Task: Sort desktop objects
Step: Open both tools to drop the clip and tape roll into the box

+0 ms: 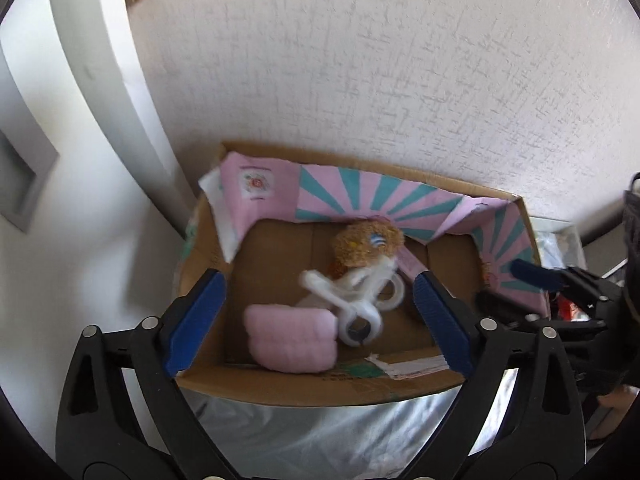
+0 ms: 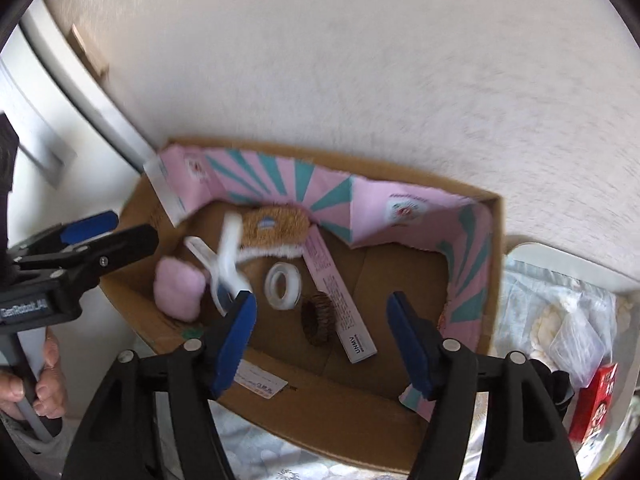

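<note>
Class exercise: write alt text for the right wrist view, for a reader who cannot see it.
The open right gripper hangs empty over a cardboard box lined with pink and teal paper, holding a tape roll, a long pink carton, a brown plush toy and a pink fluffy item. The left gripper shows at the left edge.

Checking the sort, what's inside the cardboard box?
In the box: brown plush, pink pouch, white scissors, tape roll, dark brush, long pink carton. Anything under them is hidden.
</note>
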